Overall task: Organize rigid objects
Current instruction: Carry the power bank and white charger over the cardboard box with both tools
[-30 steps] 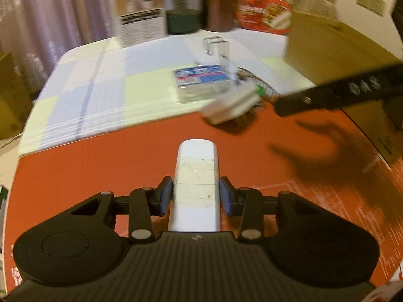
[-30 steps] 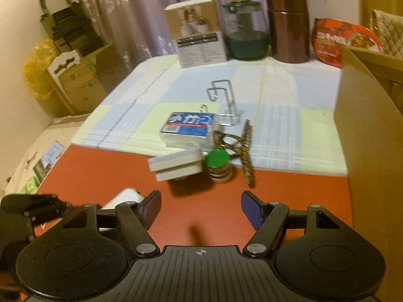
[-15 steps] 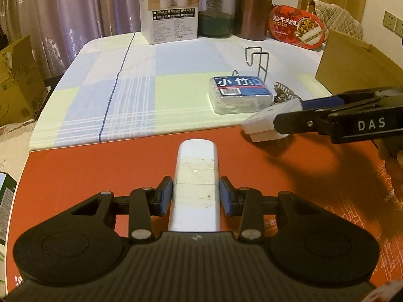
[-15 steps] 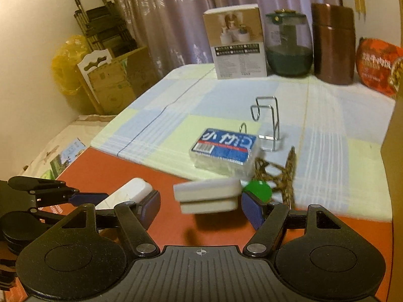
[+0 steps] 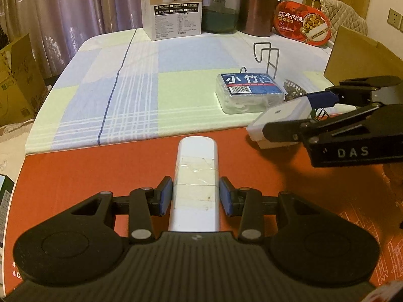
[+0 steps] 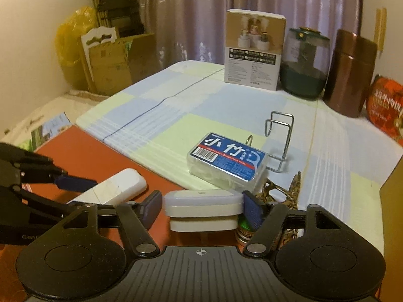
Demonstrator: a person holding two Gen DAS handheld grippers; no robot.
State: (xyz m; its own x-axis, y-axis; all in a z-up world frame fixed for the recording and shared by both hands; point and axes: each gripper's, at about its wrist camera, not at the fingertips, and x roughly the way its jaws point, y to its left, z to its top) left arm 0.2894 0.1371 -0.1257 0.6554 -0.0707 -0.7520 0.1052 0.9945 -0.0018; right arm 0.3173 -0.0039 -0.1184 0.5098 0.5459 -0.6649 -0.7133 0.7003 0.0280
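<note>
In the left wrist view, the remote (image 5: 197, 176) lies at centre on the mat (image 5: 75, 176), which covers the lower frame. The floss box (image 5: 248, 93) sits on the cloth (image 5: 151, 75) right of centre, the wire hook (image 5: 268, 58) behind it. Carton (image 5: 173, 5), jar (image 5: 220, 7) and canister (image 5: 259, 7) line the top.

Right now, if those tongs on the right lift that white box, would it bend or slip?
The white box looks like hard plastic, so probably stiff. Its smooth rounded sides might slip between the closing right tongs. It seems to be two stacked parts, which could perhaps separate.
</note>
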